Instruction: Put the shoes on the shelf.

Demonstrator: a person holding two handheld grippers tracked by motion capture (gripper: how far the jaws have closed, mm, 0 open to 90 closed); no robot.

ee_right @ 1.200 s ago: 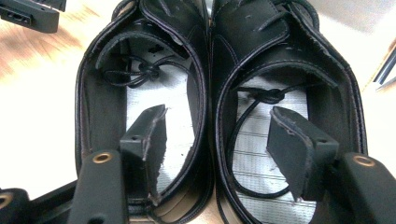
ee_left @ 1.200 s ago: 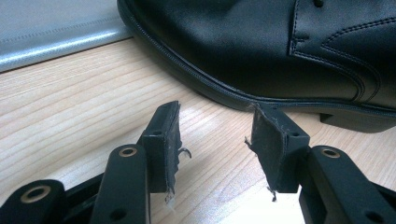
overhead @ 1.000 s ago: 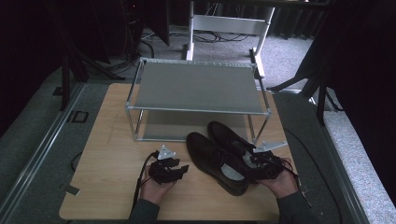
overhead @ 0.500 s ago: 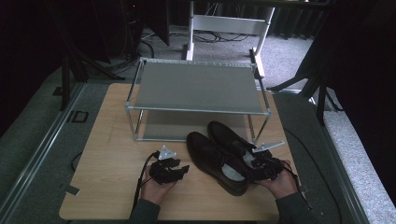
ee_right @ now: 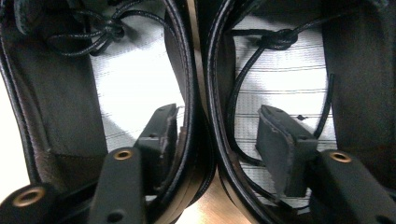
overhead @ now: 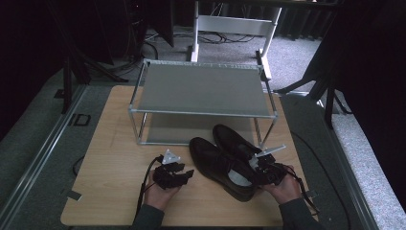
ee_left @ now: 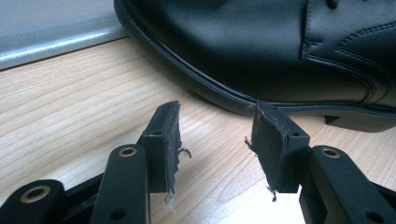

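Inside the two shoes (ee_right: 196,93) — one jaw each (closing) — right gripper (ee_right: 212,135).

On the wooden surface (overhead: 110,143), two black shoes (overhead: 230,160) lie side by side near the front edge before a metal rack (overhead: 201,91), the right gripper (overhead: 263,173) at their heels, the left gripper (overhead: 174,176) just beside them.
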